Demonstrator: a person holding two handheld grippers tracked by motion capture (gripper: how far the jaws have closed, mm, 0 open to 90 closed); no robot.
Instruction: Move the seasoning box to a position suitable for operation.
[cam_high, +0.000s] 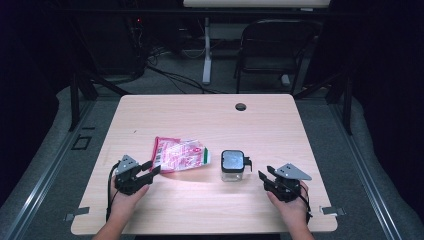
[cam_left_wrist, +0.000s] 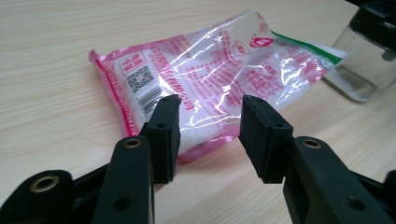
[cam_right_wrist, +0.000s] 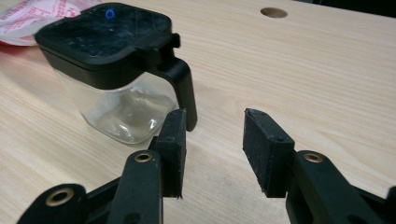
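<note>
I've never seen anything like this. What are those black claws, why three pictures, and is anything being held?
A person sits at a wooden table with a hand-held two-jaw tool in each hand. One camera looks down from above; the others ride on each tool, looking along its jaws. The left gripper is open, its jaws just short of a pink-printed plastic packet. The right gripper is open too, beside a clear jar with a black lid and handle. Nothing is held yet.
</note>
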